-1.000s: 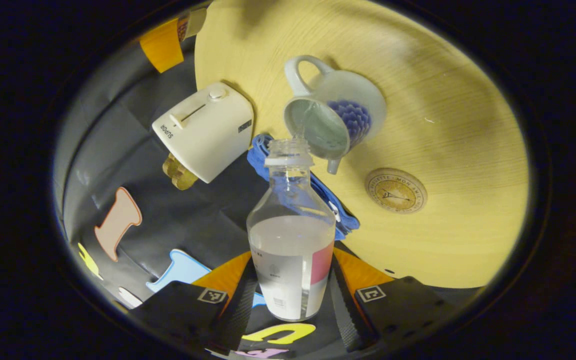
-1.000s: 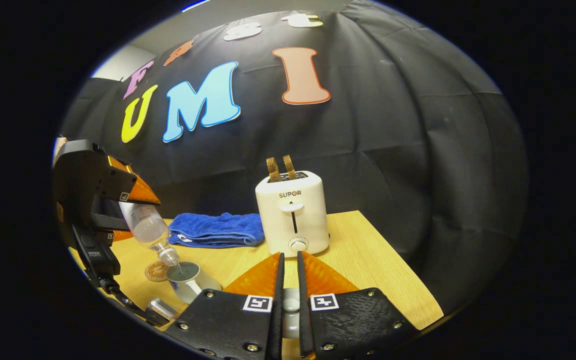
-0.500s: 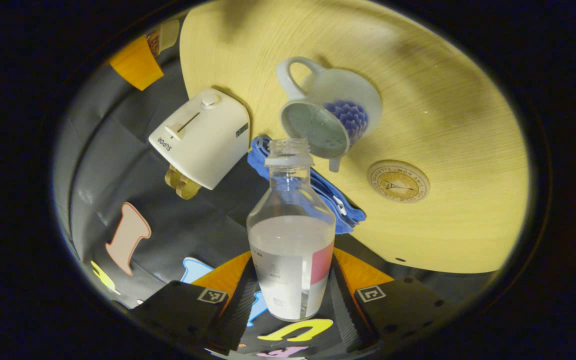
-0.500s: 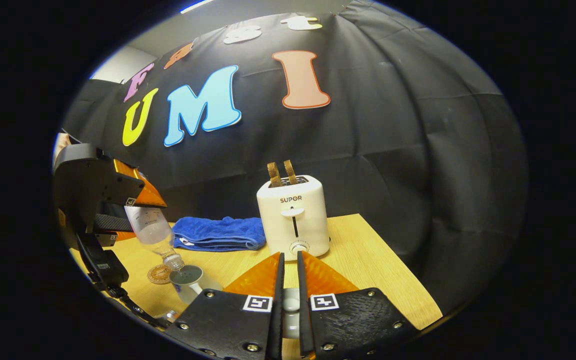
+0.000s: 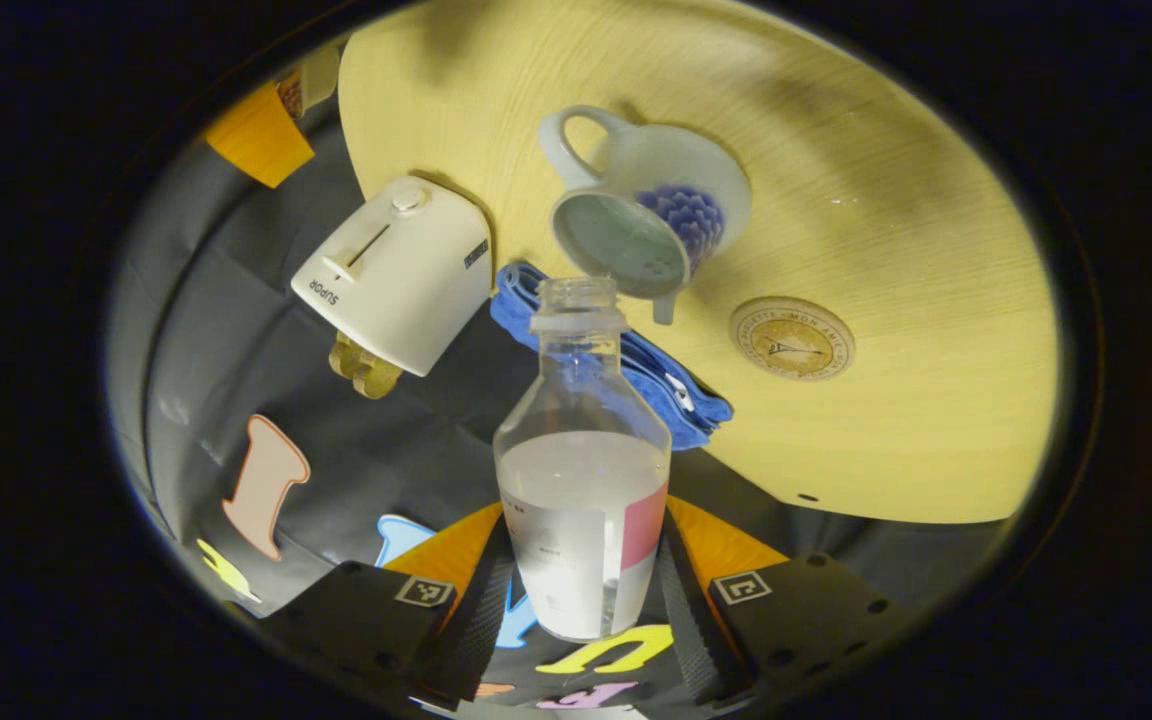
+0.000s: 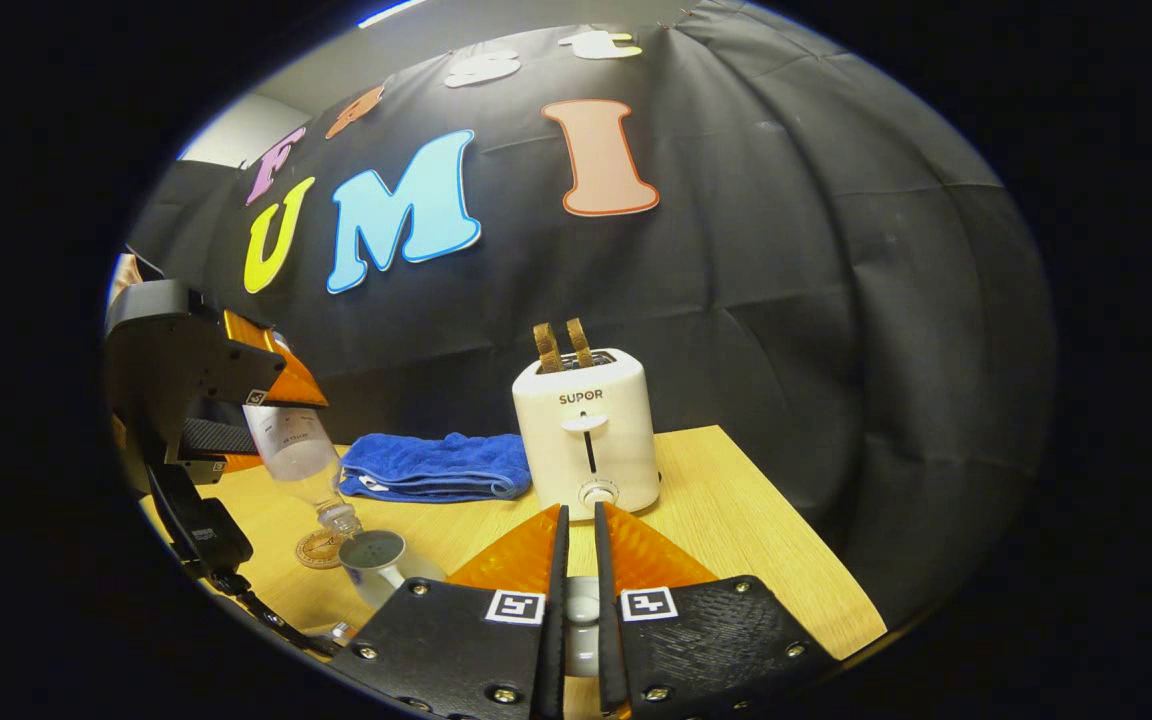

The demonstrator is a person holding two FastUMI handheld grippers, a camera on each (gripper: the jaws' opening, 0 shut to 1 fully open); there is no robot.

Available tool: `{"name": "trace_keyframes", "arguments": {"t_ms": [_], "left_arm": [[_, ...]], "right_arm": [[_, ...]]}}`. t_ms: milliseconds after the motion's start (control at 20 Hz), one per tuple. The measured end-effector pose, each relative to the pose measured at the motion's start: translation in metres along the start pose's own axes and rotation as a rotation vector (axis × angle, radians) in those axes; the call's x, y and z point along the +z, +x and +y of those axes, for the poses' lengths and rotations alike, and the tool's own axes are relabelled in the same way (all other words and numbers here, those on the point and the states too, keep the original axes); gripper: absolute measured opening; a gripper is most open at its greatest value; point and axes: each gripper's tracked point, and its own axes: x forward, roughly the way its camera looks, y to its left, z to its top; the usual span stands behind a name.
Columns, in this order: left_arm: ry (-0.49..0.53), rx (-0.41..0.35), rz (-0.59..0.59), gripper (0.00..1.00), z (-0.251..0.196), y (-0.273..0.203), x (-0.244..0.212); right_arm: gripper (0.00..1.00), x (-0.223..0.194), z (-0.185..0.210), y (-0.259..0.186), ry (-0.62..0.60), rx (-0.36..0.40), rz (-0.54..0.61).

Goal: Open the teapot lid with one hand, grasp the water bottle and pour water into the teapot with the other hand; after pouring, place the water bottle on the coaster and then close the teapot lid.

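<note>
Clear plastic, thin-walled and part full, the water bottle (image 5: 581,470) sits clamped at its labelled lower body between the two fingers of the left gripper (image 5: 584,590), tipped with its open neck pointing at the teapot (image 5: 651,215); in the right gripper view the same bottle (image 6: 294,450) hangs mouth-down just above the pot's open top (image 6: 376,550); I judge it light but sloshy, its weight shifting with the water, and its wall soft enough to buckle under a hard squeeze, so the stiffer labelled band where it is held seems the sound place to grip, with only moderate pressure; no stream is plain between neck and pot, so whether pouring goes on I cannot tell; the teapot is white ceramic with a blue motif, hard, smooth and breakable, its lid off; the right gripper (image 6: 576,600) holds its fingers nearly together on a small pale thing between them, probably the lid, though too little shows to be sure; the round coaster (image 5: 793,338) lies bare on the tabletop (image 5: 896,230) just beside the pot, waiting for the bottle; farther off lie a folded blue towel (image 6: 431,465) and a white toaster (image 6: 586,430) with toast standing in its slots.
</note>
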Motion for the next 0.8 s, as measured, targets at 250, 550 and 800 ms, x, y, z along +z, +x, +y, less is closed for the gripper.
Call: {"name": "trace_keyframes", "arguments": {"t_ms": [250,550,800], "left_arm": [[-0.123,-0.051,-0.065,0.84,-0.016,0.001,0.013],[-0.473,-0.133,-0.168,0.85,-0.052,0.005,0.016],[-0.900,-0.184,-0.283,0.86,-0.080,-0.002,0.025]], "right_arm": [[0.13,-0.002,-0.002,0.000,0.005,-0.002,0.005],[0.13,0.005,-0.010,-0.002,0.046,-0.019,-0.014],[0.13,-0.004,-0.007,0.001,0.022,-0.019,0.016]]}}
